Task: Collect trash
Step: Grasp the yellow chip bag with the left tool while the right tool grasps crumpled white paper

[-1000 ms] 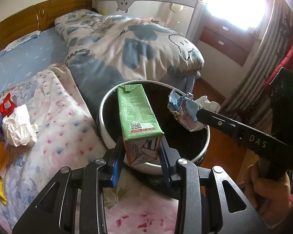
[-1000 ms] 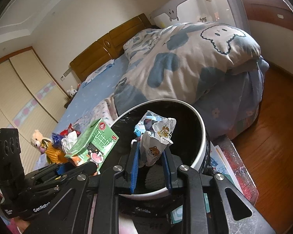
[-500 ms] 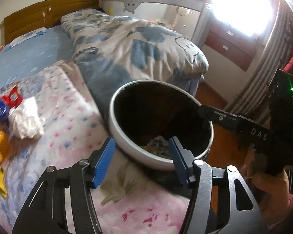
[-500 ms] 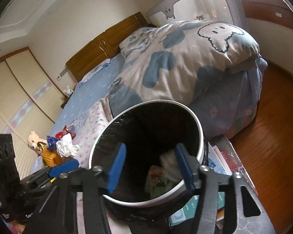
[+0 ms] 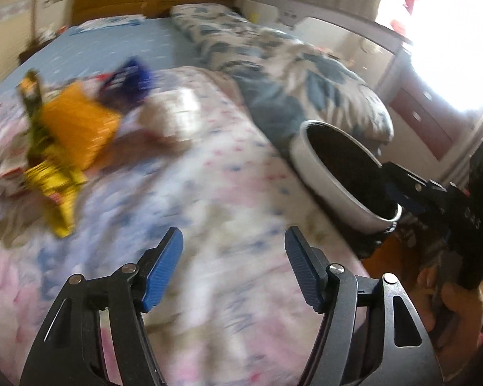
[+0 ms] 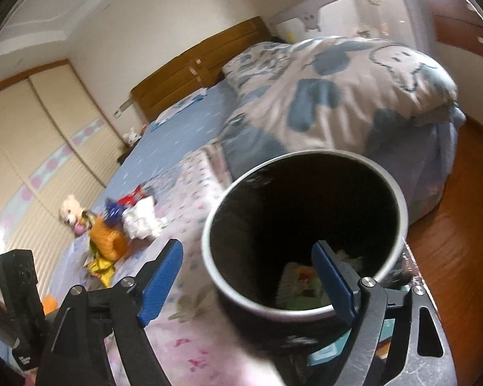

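My left gripper point(image 5: 233, 247) hangs over the floral blanket point(image 5: 209, 199), its jaws opening with nothing between them. A blurred pile of trash lies to its upper left: an orange packet point(image 5: 77, 128), a yellow wrapper point(image 5: 54, 186), a blue packet point(image 5: 130, 80) and crumpled white paper point(image 5: 177, 112). The white-rimmed bin point(image 5: 325, 186) with its black liner stands at the right. My right gripper point(image 6: 246, 257) hovers at the bin's point(image 6: 402, 212) near rim, jaws opening and empty. A green carton point(image 6: 298, 284) and other scraps lie at the bottom of the bin.
A folded quilt point(image 6: 338, 96) with blue cartoon prints lies behind the bin. A plush toy point(image 6: 69, 209) sits beside the trash pile point(image 6: 112, 238). Wooden floor point(image 6: 460, 257) runs to the right of the bed, and printed papers point(image 6: 328, 350) lie under the bin.
Both grippers opened and let go: the green carton and the crumpled wrapper dropped into the bin. My left gripper swung left over the blanket toward the pile. The right one drew back slightly.
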`<state>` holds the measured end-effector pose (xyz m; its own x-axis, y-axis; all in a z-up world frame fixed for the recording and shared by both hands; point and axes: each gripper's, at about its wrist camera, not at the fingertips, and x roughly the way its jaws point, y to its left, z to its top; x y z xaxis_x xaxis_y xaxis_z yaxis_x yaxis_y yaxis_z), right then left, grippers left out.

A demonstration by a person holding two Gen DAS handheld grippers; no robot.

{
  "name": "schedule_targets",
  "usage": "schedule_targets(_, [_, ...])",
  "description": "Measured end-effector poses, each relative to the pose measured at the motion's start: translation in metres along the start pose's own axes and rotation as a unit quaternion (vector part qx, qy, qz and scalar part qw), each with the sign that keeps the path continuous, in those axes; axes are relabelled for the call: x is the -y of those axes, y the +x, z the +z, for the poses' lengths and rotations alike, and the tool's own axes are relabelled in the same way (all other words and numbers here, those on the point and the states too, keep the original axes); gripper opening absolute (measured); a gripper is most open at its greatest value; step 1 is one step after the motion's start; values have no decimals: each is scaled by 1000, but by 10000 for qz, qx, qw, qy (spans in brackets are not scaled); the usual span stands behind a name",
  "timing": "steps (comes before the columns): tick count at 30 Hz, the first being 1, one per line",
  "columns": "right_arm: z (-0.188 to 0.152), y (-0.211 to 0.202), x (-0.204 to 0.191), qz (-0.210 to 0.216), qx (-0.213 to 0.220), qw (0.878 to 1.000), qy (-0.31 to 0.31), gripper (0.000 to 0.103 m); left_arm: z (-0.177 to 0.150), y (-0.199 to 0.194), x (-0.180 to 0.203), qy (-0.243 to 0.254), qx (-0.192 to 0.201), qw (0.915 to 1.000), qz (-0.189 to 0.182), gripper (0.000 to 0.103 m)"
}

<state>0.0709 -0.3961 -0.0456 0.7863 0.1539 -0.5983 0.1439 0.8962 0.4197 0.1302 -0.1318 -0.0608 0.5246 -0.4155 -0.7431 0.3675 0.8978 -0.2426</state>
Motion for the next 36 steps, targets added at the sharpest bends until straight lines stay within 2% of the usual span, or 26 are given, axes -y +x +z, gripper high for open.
schedule_targets(5, [-12, 17, -37, 243, -235, 9989, -316, 84, -9, -15, -35, -305, 74, 9992, 262, 68])
schedule_targets(15, [-30, 45, -87, 536, -578, 9942, -727, 91, -23, -32, -92, -886, 170, 9936, 672, 72])
schedule_targets(25, [-34, 69, -116, 631, -723, 9904, -993, 93, -22, -35, -120, -1136, 213, 9892, 897, 74])
schedule_targets(36, [-29, 103, -134, 649, -831, 9871, -1208, 93, -7, -21, -130, -1157, 163, 9868, 1117, 74])
